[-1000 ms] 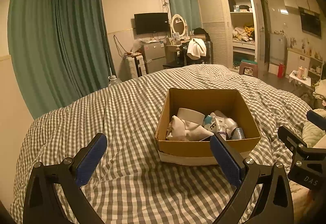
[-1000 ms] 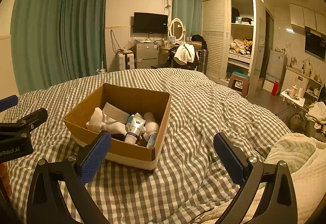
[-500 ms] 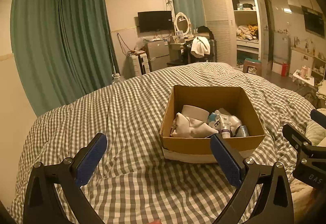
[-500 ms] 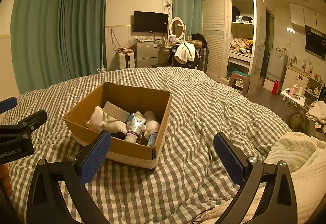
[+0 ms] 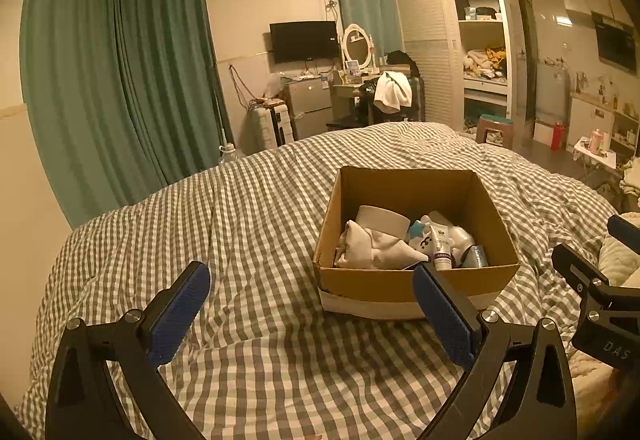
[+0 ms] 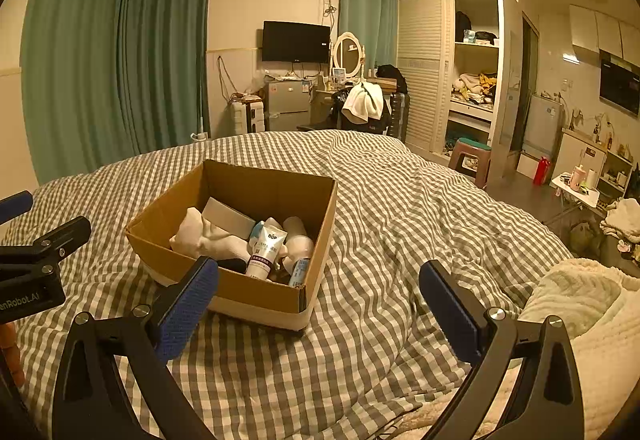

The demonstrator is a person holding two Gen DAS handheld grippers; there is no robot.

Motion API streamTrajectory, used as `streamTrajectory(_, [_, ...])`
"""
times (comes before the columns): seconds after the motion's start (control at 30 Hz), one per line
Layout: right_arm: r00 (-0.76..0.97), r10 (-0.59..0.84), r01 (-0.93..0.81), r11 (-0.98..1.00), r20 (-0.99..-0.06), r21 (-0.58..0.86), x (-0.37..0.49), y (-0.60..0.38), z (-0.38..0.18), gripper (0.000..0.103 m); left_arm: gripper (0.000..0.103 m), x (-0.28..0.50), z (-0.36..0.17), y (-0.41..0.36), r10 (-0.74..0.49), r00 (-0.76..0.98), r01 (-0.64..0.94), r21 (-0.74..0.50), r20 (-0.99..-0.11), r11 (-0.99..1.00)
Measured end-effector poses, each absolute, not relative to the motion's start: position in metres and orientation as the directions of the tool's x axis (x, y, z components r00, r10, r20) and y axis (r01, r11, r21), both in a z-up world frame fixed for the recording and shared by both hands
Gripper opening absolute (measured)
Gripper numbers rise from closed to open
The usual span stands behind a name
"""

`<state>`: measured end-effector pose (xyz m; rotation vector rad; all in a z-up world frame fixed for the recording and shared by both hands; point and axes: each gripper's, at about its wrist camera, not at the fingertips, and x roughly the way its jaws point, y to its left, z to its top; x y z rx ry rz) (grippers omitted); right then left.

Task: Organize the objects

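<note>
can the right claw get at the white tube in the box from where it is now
Probably yes. The right claw is open and empty, the cardboard box has no lid, and the white tube lies on top near the front wall. Only that wall stands between them, so the claw would likely need to come in from above.

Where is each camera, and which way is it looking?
Left wrist: on the left gripper, over the bed, facing the box; the right gripper pokes in at right.
Right wrist: on the right gripper, facing the same way; the left gripper shows at left.
Both share the box, bed and TV.
</note>
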<state>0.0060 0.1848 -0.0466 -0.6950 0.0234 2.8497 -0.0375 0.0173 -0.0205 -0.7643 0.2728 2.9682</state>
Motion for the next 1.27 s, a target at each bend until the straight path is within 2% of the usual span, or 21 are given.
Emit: streamTrajectory(1.27, [-0.860, 0.198, -0.204, -0.978, -0.470, -0.038, 0.0057, 0.1828, -0.0495, 0.101, 0.103, -0.0396, -0.0224, 0.0152, 0.025, -0.870, -0.114, 0.151, -0.492, -0.982])
